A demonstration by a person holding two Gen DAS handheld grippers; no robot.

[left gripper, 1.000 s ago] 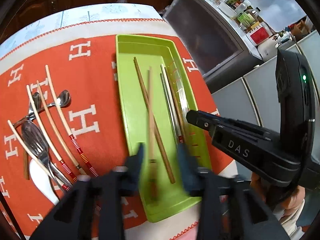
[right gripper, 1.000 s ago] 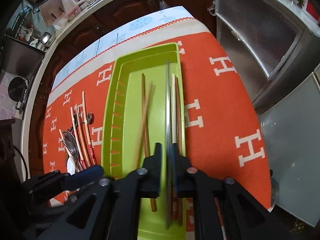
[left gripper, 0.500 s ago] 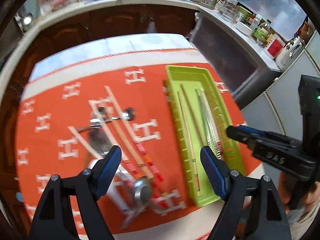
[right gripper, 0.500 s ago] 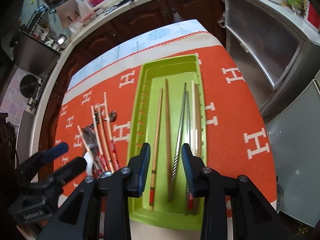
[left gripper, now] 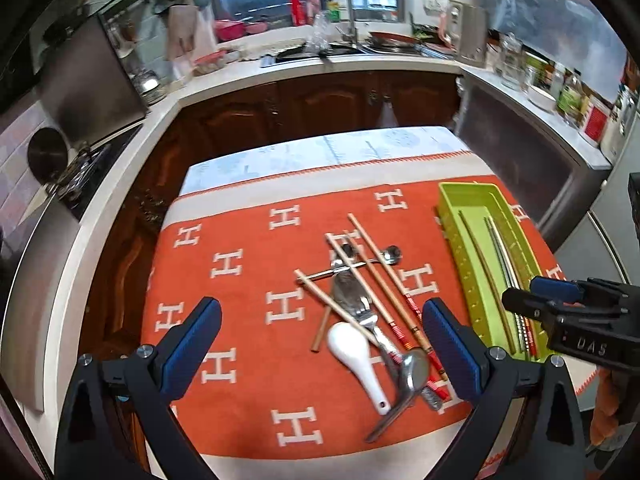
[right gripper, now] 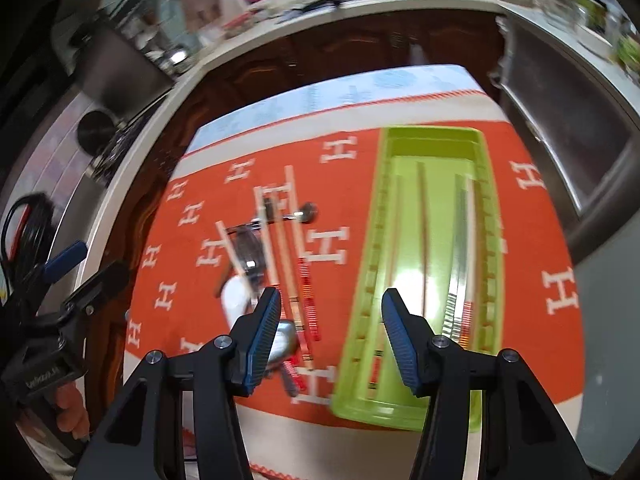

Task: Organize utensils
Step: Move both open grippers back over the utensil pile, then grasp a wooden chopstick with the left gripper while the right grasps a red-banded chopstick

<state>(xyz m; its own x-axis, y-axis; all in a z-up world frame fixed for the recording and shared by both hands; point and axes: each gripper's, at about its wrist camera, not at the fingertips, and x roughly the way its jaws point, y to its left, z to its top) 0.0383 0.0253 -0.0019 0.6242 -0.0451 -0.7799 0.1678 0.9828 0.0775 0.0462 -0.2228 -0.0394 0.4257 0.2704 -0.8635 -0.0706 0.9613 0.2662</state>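
A lime green tray (left gripper: 454, 216) (right gripper: 362, 280) lies on the right of the orange cloth and holds several chopsticks (left gripper: 486, 276) (right gripper: 426, 240), wooden and metal. A pile of loose utensils lies left of it: chopsticks with red patterned ends (left gripper: 384, 280) (right gripper: 298, 248), a white ceramic spoon (left gripper: 358, 354), metal spoons (left gripper: 408, 376) and a fork (left gripper: 362, 312). My left gripper (left gripper: 320, 350) is open and empty, raised above the pile. My right gripper (right gripper: 328, 334) is open and empty, raised above the tray's left edge; it also shows in the left wrist view (left gripper: 536, 296).
The orange cloth with white H marks (left gripper: 240, 264) covers the table, with bare cloth on the left. Wooden cabinets (left gripper: 320, 100) and a cluttered counter with a sink (left gripper: 336, 50) stand behind. A steel appliance (left gripper: 520, 148) is at the right.
Both grippers have opened, let go of the chopsticks in the tray and pulled up and back. My left gripper has swung left over the loose utensil pile.
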